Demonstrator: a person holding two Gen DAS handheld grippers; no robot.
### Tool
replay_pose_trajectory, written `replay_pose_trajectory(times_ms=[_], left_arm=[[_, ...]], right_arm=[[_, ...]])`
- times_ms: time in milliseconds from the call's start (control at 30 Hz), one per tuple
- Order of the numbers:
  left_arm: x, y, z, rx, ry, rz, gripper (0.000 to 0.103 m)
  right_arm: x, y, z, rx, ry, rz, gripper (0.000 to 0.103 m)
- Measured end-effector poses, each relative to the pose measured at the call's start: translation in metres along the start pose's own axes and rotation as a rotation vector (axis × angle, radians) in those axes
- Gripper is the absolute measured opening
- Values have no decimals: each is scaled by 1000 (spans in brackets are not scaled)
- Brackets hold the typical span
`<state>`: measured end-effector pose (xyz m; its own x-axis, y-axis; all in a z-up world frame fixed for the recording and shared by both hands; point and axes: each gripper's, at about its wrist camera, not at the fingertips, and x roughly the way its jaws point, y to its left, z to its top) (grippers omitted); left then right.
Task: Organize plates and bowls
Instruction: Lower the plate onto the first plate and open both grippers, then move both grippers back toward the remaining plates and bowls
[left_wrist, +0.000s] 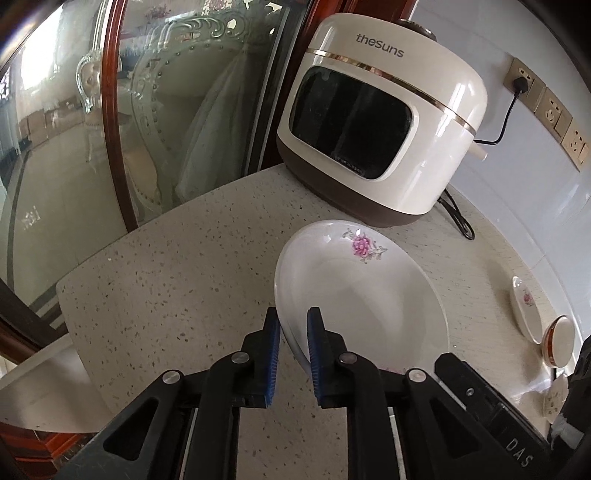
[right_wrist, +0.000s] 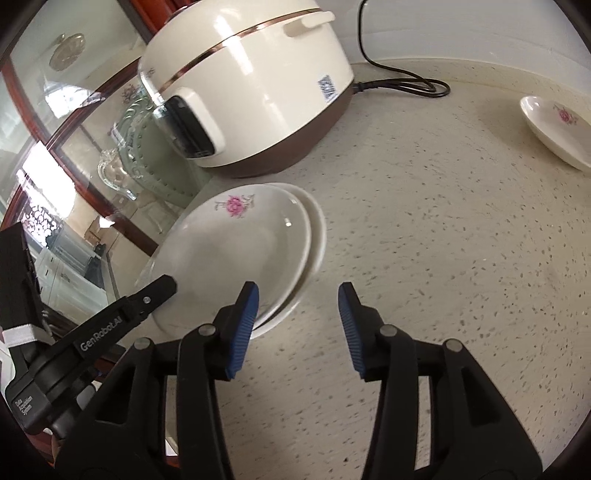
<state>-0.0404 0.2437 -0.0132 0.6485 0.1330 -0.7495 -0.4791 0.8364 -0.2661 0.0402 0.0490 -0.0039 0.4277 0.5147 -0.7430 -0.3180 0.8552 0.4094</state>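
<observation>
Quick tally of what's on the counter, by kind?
White floral ceramic plates: 3 (two stacked, one apart)
Cream bowl with orange band: 1
Patterned dish, mostly hidden: 1
Cream-and-brown rice cooker: 1
Total: 6

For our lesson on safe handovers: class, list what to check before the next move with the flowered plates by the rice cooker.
1. Left tool grips the top plate at its near rim: ok.
2. Top plate sits nested on the lower plate: ok.
3. Right tool open, nothing between its pads: ok.
4. Right tool clear of the stack: cannot tell, its left pad overlaps the rim in view.
5. Cooker stands apart from the stack: ok.
6. Third plate lies well off to the side: ok.
</observation>
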Motion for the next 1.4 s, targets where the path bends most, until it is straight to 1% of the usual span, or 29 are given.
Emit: replay_pose_trajectory(times_ms=[233, 333, 567, 633, 800, 1033, 1133, 1200, 1267, 1300, 1400], left_arm=[[10, -3, 2, 11, -5, 19, 13], [12, -5, 3, 23, -19, 33, 12], [17, -3, 8, 25, -30, 25, 12], [17, -4, 8, 24, -36, 25, 12], [19, -3, 7, 10, -43, 18, 12], [22, -3, 9, 8, -43, 14, 15], [22, 0, 11, -7, -42, 17, 26], [20, 1, 11, -21, -52, 20, 42], [15, 2, 11, -32, -79, 18, 51], [12, 1, 11, -32, -91, 20, 54], [3, -3, 11, -28, -128, 10, 58]], right_arm=[[6, -10, 5, 16, 0, -2, 49], [8, -11, 6, 15, 1, -6, 49], [13, -12, 8, 14, 10, 0, 49], [14, -13, 8, 15, 12, -2, 52], [14, -13, 8, 10, 12, -7, 57], [15, -13, 9, 8, 11, -14, 58], [14, -16, 9, 21, 11, -5, 60], [12, -17, 9, 32, 8, 0, 64], [8, -19, 8, 36, 0, -5, 66], [7, -19, 8, 38, -2, -5, 67], [0, -24, 7, 54, -11, -2, 69]])
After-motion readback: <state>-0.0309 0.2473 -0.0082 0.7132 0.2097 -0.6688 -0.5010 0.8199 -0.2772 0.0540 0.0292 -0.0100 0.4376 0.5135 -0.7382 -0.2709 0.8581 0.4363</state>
